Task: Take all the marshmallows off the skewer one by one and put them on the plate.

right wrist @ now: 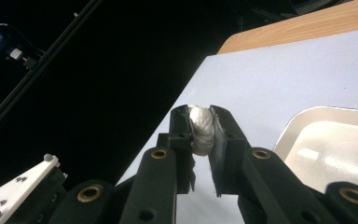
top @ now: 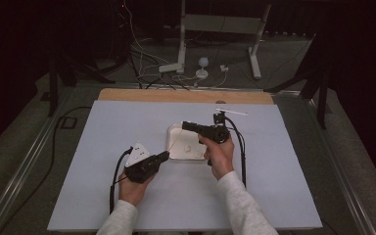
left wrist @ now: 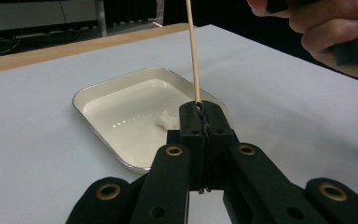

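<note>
Over the tray (top: 176, 131), a white lump (right wrist: 201, 127) is clamped in the right gripper (right wrist: 200, 122); a skewer (left wrist: 192, 51) is pinched in the left gripper (top: 165, 155) at 7 o'clock. Likely unthreaded yet; one lump (left wrist: 167, 121) remains in the tray.

A person's two forearms in pale sleeves come in from the bottom edge over a white table (top: 127, 205). The left hand (top: 133, 188) holds a black left gripper (top: 165, 155) that points toward a white tray (top: 174, 131) near the table's middle, its tip just beside the tray's near left edge. The right hand (top: 219, 154) holds the right gripper (top: 185, 126) above the tray, pointing left. A small white lump (top: 187, 147) lies in the tray. Beyond the table, cables (top: 147, 68) trail over a dark floor.
</note>
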A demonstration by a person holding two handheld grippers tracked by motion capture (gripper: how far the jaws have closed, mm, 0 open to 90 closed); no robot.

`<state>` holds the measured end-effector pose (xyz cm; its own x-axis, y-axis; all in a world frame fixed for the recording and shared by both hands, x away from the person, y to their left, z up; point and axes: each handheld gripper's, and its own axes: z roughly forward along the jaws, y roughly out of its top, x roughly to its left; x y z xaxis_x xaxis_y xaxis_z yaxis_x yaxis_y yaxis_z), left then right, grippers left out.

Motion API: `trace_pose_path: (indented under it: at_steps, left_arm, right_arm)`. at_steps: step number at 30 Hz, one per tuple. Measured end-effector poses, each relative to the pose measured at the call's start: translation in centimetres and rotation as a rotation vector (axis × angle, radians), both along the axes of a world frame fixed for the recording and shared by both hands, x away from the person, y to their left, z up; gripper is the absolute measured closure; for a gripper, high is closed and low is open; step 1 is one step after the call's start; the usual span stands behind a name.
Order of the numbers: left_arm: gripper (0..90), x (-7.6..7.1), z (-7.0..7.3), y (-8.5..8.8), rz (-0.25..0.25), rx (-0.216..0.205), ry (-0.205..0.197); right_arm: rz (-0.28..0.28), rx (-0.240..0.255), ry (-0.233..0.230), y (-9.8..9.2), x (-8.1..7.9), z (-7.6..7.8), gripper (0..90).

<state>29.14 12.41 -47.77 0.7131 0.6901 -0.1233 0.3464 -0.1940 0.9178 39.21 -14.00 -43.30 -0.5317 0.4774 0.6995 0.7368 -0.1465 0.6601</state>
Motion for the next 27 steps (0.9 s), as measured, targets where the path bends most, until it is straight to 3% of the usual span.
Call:
trace_pose_path:
  at_steps: [9,11,13,15,17,27]
  left_arm:
    - [90.0,-0.2,0.0,0.1,-0.009,0.014,-0.008]
    - [90.0,-0.4,-0.4,0.2,-0.016,0.074,-0.002]
    - [90.0,-0.5,-0.8,0.9,-0.003,0.049,0.02]
    - [90.0,-0.3,-0.5,1.4,0.016,0.005,0.021]
    - [90.0,-0.2,-0.4,1.5,0.029,-0.003,0.019]
    - [90.0,0.0,-0.5,1.4,0.054,-0.008,0.033]
  right_arm:
    - [-0.025,0.014,-0.003,-0.4,0.1,0.1,80.4]
    - [-0.088,0.03,-0.021,-1.0,0.1,0.4,81.3]
    - [-0.16,0.105,-0.014,-3.2,0.8,1.1,81.6]
    - [-0.151,0.035,-0.04,-4.3,1.1,2.2,81.5]
    - [-0.137,-0.021,-0.073,-4.7,0.9,2.9,81.3]
    - [-0.095,-0.091,-0.059,-4.1,1.0,1.6,80.6]
